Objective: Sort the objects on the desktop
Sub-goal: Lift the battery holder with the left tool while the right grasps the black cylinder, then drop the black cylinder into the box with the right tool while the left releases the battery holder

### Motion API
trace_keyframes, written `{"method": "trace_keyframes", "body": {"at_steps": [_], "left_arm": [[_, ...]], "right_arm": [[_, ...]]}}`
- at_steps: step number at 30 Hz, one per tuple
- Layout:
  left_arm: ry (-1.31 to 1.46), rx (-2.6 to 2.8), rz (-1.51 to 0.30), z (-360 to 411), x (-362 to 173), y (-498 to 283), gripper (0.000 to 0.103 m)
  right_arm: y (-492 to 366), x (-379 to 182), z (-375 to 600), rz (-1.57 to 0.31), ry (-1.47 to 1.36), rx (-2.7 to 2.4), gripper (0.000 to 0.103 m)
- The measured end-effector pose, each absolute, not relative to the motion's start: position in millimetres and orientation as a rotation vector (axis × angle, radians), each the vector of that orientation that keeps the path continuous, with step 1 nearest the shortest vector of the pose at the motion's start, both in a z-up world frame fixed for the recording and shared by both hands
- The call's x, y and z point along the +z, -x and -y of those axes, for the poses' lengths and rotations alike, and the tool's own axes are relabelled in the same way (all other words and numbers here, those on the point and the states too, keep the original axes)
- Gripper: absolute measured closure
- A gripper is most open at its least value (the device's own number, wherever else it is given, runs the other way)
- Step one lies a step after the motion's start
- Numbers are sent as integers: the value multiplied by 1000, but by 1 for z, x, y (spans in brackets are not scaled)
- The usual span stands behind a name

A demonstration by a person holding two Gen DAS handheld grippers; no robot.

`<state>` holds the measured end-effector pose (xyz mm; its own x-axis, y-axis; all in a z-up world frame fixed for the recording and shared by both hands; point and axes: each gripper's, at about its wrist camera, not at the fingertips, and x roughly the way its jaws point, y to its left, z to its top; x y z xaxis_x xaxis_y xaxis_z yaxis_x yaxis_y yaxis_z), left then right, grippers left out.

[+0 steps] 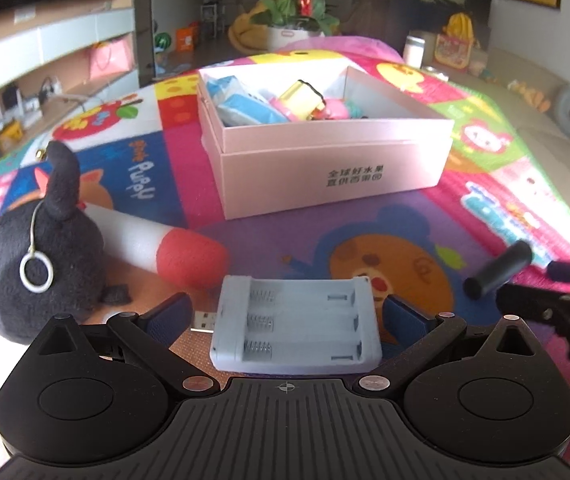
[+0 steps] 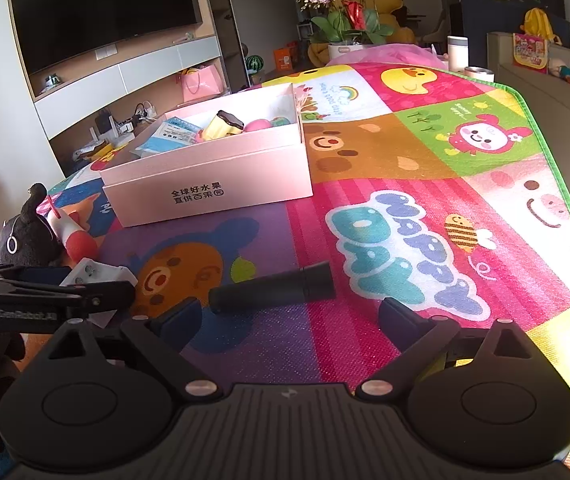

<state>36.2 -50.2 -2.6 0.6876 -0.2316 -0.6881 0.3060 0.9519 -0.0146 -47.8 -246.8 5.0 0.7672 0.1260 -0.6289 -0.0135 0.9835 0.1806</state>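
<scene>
Battery holder (image 1: pixel 295 324) sits between the spread fingers of the left hand-held gripper (image 1: pixel 285 312), in front of the pink box (image 1: pixel 325 160); the right hand-held gripper (image 2: pixel 289 312) hangs unclenched, a black cylinder (image 2: pixel 273 287) just beyond it. Plush toy (image 1: pixel 33 264) lies left of the holder.

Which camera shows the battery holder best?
The left wrist view: the battery holder lies face-up between the open left gripper's fingers, its three slots and springs plain. The right wrist view catches only one corner behind the left gripper.
</scene>
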Motion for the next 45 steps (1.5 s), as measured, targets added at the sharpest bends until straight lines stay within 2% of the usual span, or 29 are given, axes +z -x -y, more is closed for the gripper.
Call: {"method": "trace_keyframes", "body": {"at_steps": [3,5,16,19,25,28,33,34,40,45], "left_arm": [[-137,-308,-748,55,-3,-31,0],[-144,-319,-741,54,0,-28,9],[-99,-340,-745,26,9,11,9],[-94,-338,-736,21,14,21,9],[-104,-361,-679,22,34,36,9],[-104,-376,-584,27,65,32,9],[-90,-341,-318,51,128,-14,8],[-81,-338,-287,56,137,-28,5],[-49,-285,-301,49,155,-62,0],[31,-264,-411,8,120,-43,0]], "right_arm": [[47,5,245,-693,-159,70,7],[46,5,243,-702,-146,72,7],[28,8,222,-716,96,93,7],[26,9,220,-740,109,144,29],[39,28,219,-737,116,189,29],[53,61,228,-659,101,197,29],[69,140,246,-385,73,110,29],[70,152,247,-335,76,90,29],[58,194,250,-226,62,32,29],[31,200,252,-228,47,36,29]]}}
